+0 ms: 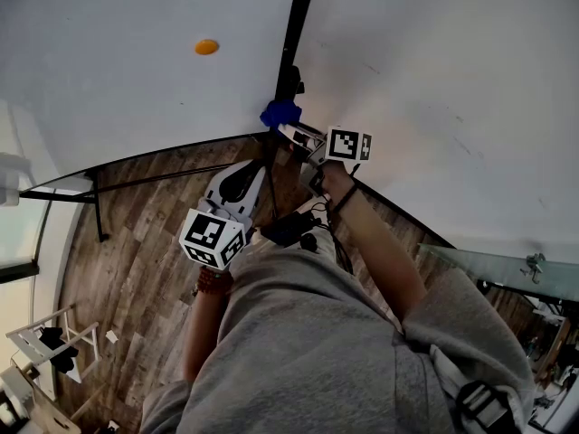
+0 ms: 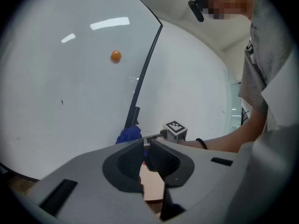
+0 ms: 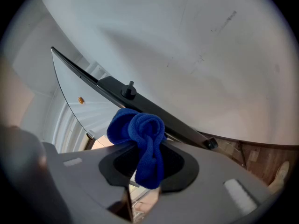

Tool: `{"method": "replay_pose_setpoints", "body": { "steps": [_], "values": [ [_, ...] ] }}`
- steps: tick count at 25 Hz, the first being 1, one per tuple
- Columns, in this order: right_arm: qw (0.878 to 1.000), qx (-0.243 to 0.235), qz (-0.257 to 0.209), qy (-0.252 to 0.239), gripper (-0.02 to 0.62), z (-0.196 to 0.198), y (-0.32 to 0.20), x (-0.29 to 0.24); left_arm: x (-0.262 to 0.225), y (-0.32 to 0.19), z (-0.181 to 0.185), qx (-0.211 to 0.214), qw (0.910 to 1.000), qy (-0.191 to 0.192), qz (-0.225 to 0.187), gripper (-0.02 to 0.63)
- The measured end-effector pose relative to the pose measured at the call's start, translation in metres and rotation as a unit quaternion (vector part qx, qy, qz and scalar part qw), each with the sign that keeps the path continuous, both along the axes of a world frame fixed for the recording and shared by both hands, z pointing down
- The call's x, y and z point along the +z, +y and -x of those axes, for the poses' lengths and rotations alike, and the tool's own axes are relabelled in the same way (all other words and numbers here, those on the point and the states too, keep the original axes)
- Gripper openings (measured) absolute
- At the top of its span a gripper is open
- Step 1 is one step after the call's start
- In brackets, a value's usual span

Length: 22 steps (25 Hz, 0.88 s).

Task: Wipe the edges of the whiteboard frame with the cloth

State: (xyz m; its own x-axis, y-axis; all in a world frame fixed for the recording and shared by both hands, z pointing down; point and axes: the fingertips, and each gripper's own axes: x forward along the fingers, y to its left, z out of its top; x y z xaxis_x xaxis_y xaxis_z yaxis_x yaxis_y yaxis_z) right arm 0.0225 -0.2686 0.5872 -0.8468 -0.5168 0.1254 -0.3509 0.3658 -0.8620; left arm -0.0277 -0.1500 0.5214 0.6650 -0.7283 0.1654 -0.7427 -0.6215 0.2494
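Grey sleeve (image 1: 470, 324) foremost; left gripper (image 1: 246, 181) hangs short of the whiteboard frame (image 1: 296, 25), jaws nearly together on nothing; right gripper (image 1: 294, 134), nearer it, clamps the blue cloth (image 1: 280, 113) at that frame's near end; the dark strip runs lengthwise beyond the cloth.

A bunched blue cloth (image 3: 140, 132) presses against the slim black whiteboard frame (image 3: 178, 125).

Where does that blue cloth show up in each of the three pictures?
Head view: cloth in the upper middle, against the black frame.
Left gripper view: cloth low centre, at the foot of the frame.
Right gripper view: cloth dead centre, clamped between the jaws.
Shared landmark: the black frame bar, right beside the cloth in every view.
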Motion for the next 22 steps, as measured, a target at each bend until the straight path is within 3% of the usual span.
{"method": "replay_pose_setpoints", "body": {
  "steps": [22],
  "values": [
    [1.0, -0.009, 0.026, -0.001, 0.11, 0.0, -0.001, 0.022, 0.003, -0.001, 0.0, -0.011, 0.9999, -0.009, 0.002, 0.048]
  ]
}}
